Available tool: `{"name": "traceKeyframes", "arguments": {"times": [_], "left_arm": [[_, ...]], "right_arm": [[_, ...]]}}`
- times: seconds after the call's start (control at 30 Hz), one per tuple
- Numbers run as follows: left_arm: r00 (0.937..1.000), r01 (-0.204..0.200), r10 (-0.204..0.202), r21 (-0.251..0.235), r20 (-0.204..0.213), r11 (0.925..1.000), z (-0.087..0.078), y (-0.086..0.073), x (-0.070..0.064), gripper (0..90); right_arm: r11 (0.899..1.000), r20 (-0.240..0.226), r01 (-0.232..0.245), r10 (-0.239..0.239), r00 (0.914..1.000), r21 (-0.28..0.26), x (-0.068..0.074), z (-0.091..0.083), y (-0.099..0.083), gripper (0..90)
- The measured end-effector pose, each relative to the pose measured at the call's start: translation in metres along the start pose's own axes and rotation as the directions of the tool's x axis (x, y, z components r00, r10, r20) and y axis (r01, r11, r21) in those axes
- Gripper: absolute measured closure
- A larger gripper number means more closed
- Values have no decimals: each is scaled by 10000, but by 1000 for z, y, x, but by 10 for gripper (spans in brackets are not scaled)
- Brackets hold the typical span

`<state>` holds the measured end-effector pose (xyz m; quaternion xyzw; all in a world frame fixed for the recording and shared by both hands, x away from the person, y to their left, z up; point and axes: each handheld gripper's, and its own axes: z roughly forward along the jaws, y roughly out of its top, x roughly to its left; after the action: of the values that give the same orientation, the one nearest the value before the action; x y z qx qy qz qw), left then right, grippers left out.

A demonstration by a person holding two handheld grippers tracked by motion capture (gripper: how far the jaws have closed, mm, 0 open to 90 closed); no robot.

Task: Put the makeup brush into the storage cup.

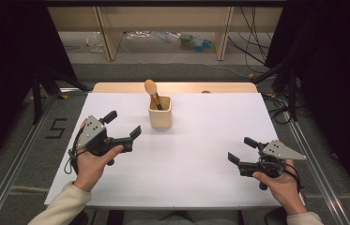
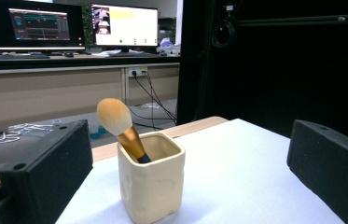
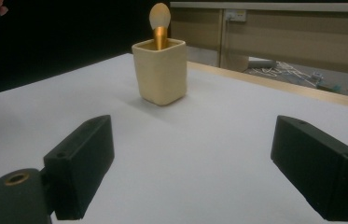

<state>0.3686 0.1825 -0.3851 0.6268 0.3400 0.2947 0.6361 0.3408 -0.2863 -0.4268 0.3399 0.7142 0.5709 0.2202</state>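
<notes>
Black curtains (image 1: 3, 56) close off both sides of the room, with pale wooden shelving (image 1: 163, 28) and loose cables on the grey floor beyond the far end. Monitors (image 2: 76, 23) glow on a long desk in the left gripper view. A white sheet (image 1: 186, 159) covers the wooden table (image 1: 116, 87), whose bare far edge shows as a tan strip.

Near the far middle of the sheet stands a cream square cup (image 1: 160, 112), upright. A makeup brush (image 1: 153, 92) leans inside it, its pale bristle head up and tilted to the left, gold ferrule just above the rim.

The left gripper (image 1: 123, 124), held in a hand (image 1: 93, 164), sits just left of the cup, jaws spread wide and empty, pointing at it. The right gripper (image 1: 241, 151) rests well apart at the near right, jaws likewise released and grasping nothing. Bare sheet lies between each gripper and the cup.
</notes>
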Motion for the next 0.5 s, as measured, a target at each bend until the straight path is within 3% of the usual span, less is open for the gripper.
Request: {"name": "traceKeyframes", "arguments": {"times": [0.2, 0.23, 0.33, 0.37, 0.4, 0.47, 0.5], "left_arm": [[9999, 11, -12, 70, 144, 10000, -5, -4, -2, 0], [9994, 289, -289, 9, 189, 9996, -6, -5, -4, 0], [9982, 346, -343, -54, 494, 9994, -10, -7, -5, 0], [9862, -1340, 1364, -312, 937, 9905, -8, -3, 6, 0], [9966, -374, 395, -306, 720, 9988, -10, -7, -1, 0], [9976, -128, 141, -195, 681, 9997, -15, -8, -3, 0], [9975, -187, 199, -196, 676, 9996, -16, -9, -2, 0]], "right_arm": [[9999, -18, -3, 3, 10000, -151, 0, 1, 0, 144], [9999, -17, -3, 2, 10000, -161, 0, 1, 0, 144], [9994, 86, 271, -269, 9996, -194, -1, -1, 1, 144], [9994, 83, 271, -269, 9996, -197, 0, -1, 2, 144], [9994, 76, 283, -281, 9996, -202, 0, -1, 2, 144], [9994, 66, 279, -278, 9996, -211, 0, -1, 2, 144], [9989, 8, 274, -273, 9996, -375, 0, 0, 1, 144]]}}
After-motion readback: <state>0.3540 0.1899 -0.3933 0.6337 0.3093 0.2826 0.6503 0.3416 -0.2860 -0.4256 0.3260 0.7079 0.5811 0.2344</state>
